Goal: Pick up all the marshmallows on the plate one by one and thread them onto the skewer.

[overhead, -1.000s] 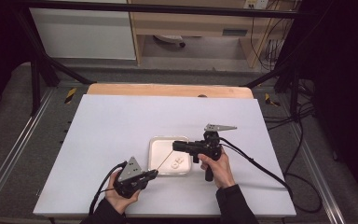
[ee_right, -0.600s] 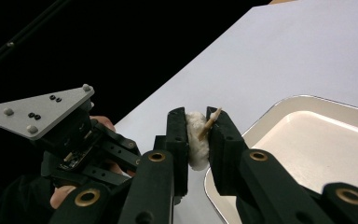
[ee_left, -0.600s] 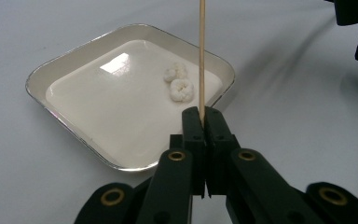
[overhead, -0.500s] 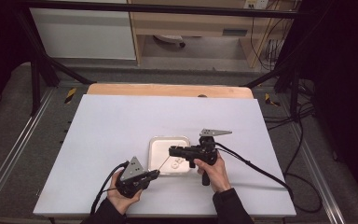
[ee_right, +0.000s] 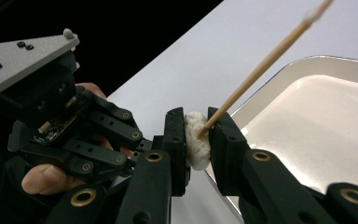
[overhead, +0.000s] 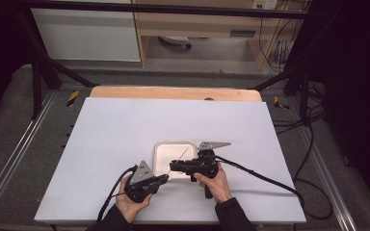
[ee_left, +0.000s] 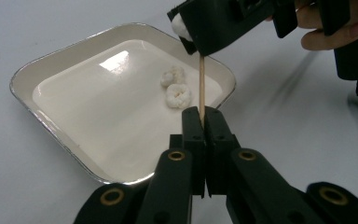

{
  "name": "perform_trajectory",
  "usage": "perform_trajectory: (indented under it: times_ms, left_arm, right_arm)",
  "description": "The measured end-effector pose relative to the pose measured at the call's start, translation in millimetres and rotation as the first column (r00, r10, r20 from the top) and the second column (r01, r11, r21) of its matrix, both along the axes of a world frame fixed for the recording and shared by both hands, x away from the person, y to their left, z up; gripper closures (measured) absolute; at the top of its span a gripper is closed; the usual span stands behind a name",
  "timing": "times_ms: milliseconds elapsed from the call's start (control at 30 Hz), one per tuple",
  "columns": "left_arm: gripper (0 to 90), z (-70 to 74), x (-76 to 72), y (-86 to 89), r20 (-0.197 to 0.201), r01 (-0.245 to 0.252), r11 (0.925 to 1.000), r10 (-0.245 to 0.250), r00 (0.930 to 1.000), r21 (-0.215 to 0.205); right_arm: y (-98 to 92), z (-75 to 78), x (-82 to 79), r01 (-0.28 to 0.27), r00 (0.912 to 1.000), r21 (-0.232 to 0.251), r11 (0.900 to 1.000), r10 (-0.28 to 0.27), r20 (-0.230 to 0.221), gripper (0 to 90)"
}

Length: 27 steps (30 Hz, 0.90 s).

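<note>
Your left gripper [ee_left: 201,122] kept its jaws pressed together on the butt of a thin, pale wooden skewer [ee_left: 201,84], which stood straight up out of the jaw tips. It sat where it was a second earlier, near the table's front edge.

Ahead of those jaws lay the white, shallow, square tray with rounded corners and a shiny metal rim [ee_left: 28,77], glossy inside, with two small, white, puffy marshmallow-like pieces [ee_left: 175,88] resting apart from the skewer.

Your right gripper [ee_right: 196,130] had dropped lower and come closer to the left one over that second. Its jaws pinched a third soft, white, crumbly-surfaced piece [ee_right: 195,142] flat between the pads, and the skewer's point met that piece from the open side of the jaws. I judge you were threading it on; how deep the point sat I could not tell.
</note>
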<state>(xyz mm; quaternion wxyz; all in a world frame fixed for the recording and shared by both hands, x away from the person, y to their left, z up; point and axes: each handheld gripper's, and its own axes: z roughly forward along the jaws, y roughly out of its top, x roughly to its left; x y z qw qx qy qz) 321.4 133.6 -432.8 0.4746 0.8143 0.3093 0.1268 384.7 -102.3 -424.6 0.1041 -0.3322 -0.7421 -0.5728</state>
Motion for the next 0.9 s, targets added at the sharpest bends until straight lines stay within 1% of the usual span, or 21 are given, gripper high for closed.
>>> perform_trajectory:
  times_ms: [100,200,267,333,400,500,533,633,733,767,800,900]
  left_arm:
    - [88.5,-1.2,0.6,-1.3,-0.006,-0.003,1.0,0.003,1.0,0.008]
    - [88.4,-1.2,0.9,-1.2,-0.009,-0.003,1.0,0.003,1.0,0.005]
    - [88.4,-0.8,1.1,-0.5,-0.01,-0.003,1.0,0.003,0.9999,0.0]
    - [88.4,-0.2,1.0,0.7,-0.01,-0.008,1.0,0.008,0.9999,-0.005]
    - [88.4,0.5,1.5,2.7,-0.011,-0.013,0.9999,0.013,0.9999,-0.01]
    - [88.4,1.4,2.6,6.7,-0.014,-0.023,0.9997,0.022,0.9997,-0.013]
    - [88.4,1.5,2.8,8.3,-0.015,-0.025,0.9996,0.024,0.9996,-0.012]
    - [88.4,2.1,3.2,12.6,-0.018,-0.033,0.9994,0.032,0.9993,-0.009]
    - [88.4,3.0,3.8,16.6,-0.023,-0.039,0.9992,0.039,0.999,-0.013]
    - [88.3,3.2,3.9,17.7,-0.024,-0.042,0.999,0.041,0.9989,-0.013]
    - [88.3,3.5,4.0,19.0,-0.024,-0.042,0.9991,0.041,0.9989,-0.008]
    - [88.4,3.8,4.1,22.5,-0.024,-0.045,0.999,0.045,0.9987,-0.003]
  right_arm:
    - [1.7,-3.2,-1.2,-0.004,1.0,-0.008,1.0,0.004,-0.002,77.5]
    - [1.9,-3.9,-1.3,-0.002,1.0,-0.016,1.0,0.002,0.002,76.7]
    - [1.8,-3.4,-1.4,0.003,1.0,-0.015,1.0,-0.003,0.007,74.1]
    - [0.7,-1.4,-1.5,0.015,0.9998,-0.021,1.0,-0.015,0.016,67.0]
    - [-1.9,2.6,-1.4,0.034,0.9986,-0.027,0.999,-0.033,0.041,58.0]
    - [-6.9,10.4,-1.7,0.069,0.9937,-0.032,0.997,-0.066,0.09,42.9]
    - [-8.7,12.6,-1.5,0.084,0.9913,-0.045,0.995,-0.079,0.105,37.5]
    - [-13.8,15.5,-0.3,0.122,0.9848,-0.108,0.987,-0.107,0.137,27.3]
    - [-17.1,14.8,1.7,0.136,0.9783,-0.167,0.976,-0.106,0.178,19.1]
    - [-17.6,14.3,2.6,0.136,0.9786,-0.185,0.973,-0.103,0.178,16.5]
    - [-17.9,13.7,3.9,0.135,0.9785,-0.201,0.97,-0.098,0.181,15.1]
    - [-17.8,10.8,6.2,0.146,0.9737,-0.25,0.957,-0.095,0.207,13.5]
